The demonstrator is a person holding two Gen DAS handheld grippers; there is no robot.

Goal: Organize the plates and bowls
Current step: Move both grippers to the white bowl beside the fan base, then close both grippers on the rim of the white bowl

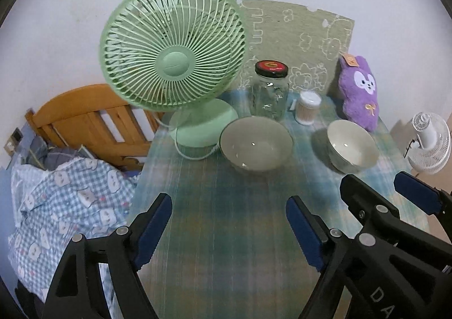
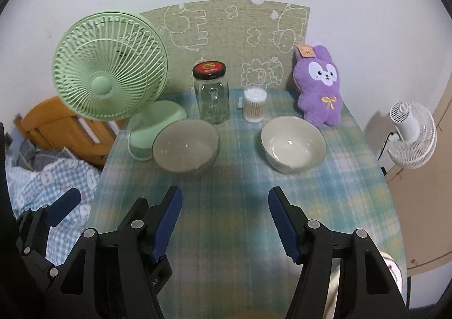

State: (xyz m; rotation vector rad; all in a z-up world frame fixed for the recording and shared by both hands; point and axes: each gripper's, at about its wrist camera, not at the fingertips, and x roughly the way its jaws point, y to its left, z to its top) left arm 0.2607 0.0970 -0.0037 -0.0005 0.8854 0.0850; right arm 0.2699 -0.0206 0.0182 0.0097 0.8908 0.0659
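Two empty bowls stand upright and apart on the blue-green checked tablecloth [image 2: 226, 183]. The grey-green bowl [image 1: 255, 144] [image 2: 185, 145] is on the left, close to the fan's base. The cream bowl [image 1: 351, 146] [image 2: 292, 144] is on the right, before the plush toy. My left gripper [image 1: 228, 228] hovers open over bare cloth, short of the grey-green bowl, with nothing between its fingers. My right gripper [image 2: 225, 223] [image 1: 387, 192] is beside it, open and empty, short of the cream bowl. One blue pad [image 2: 63, 207] of the left gripper shows at the lower left of the right wrist view.
Along the back of the table stand a green fan [image 1: 172, 48], a glass jar [image 2: 210, 93] with a black lid, a tub of cotton swabs [image 2: 254, 104] and a purple plush [image 2: 320, 84]. A bed [image 1: 65, 197] lies left of the table, a white fan [image 2: 409, 132] to the right.
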